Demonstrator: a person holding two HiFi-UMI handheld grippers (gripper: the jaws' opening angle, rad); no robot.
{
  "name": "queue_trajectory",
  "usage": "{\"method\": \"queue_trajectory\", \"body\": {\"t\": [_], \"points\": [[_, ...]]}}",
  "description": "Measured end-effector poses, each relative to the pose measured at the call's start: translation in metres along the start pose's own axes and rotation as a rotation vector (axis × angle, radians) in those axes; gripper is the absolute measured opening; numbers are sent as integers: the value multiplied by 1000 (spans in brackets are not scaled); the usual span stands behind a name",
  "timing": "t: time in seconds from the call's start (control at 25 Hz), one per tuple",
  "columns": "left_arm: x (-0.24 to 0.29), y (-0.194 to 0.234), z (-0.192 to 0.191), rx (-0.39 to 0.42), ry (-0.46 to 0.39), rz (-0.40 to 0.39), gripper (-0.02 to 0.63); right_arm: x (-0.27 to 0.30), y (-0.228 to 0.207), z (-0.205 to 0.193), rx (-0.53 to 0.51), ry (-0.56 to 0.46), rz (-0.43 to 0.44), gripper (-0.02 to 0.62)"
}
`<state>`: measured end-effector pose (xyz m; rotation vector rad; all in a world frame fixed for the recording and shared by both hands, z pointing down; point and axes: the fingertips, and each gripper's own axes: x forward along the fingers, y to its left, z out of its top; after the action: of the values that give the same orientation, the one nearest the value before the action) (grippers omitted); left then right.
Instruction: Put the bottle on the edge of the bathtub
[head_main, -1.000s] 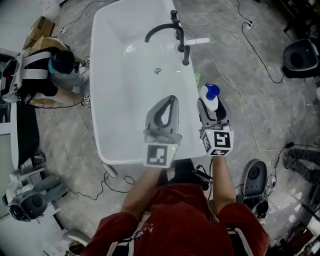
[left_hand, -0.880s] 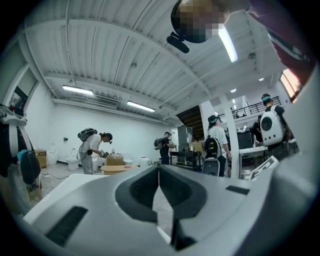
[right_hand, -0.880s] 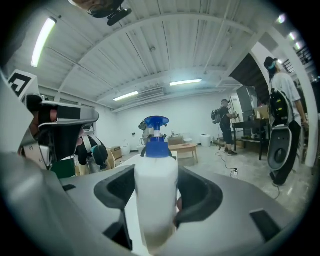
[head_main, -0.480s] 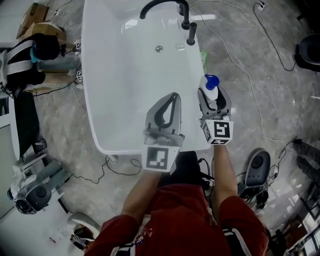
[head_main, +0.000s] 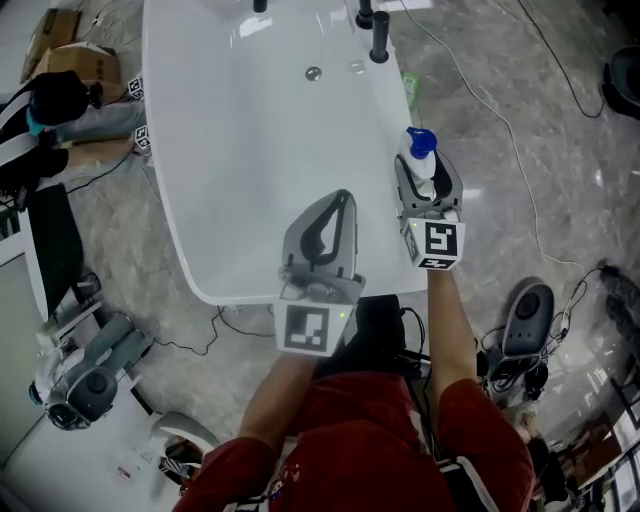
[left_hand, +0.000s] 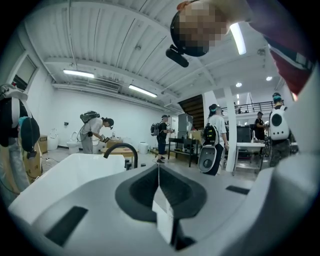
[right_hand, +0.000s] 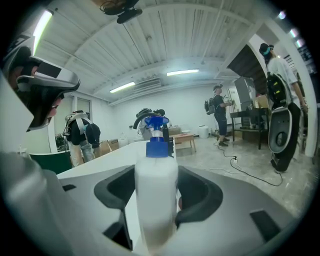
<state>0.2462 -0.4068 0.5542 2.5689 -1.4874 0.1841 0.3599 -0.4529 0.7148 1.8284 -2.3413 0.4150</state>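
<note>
Upright bottle (head_main: 421, 146), long axis vertical, clamped in right hand-held gripper (head_main: 426, 170) at centre-right of frame, bathtub rim (head_main: 386, 130) just to its left; left hand-held gripper (head_main: 343, 198) jaws together, empty, farther off.

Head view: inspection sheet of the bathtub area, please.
Surface: white bathtub, drain visible; black faucet at the far end.
Job's things: white bottle with blue pump cap, upright, over the right rim.
Clutter: small green object beside the rim near the faucet.
Grippers: left gripper jaws together, empty, over the basin; right gripper jaws closed on the bottle.
Cables: black and white cables on the floor, right of the tub.
Surroundings: grey stone-look floor; crouching person at left.
</note>
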Motion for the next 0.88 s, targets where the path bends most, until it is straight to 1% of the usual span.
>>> {"method": "queue_trajectory", "body": {"t": [0.16, 0.36, 0.48, 0.68, 0.88], "points": [[2, 1, -14, 5, 22, -1, 15, 10, -4, -10, -2, -13, -4, 265], [2, 1, -22, -5, 31, 0, 15, 11, -2, -10, 6, -42, -8, 265], [1, -1, -22, -9, 35, -6, 15, 6, 1, -10, -12, -38, -4, 265], [-2, 0, -26, -13, 40, -9, 15, 0, 7, -19, -77, -4, -11, 265], [-3, -2, -24, -16, 32, -5, 15, -2, 6, -22, -93, 9, -18, 265]]}}
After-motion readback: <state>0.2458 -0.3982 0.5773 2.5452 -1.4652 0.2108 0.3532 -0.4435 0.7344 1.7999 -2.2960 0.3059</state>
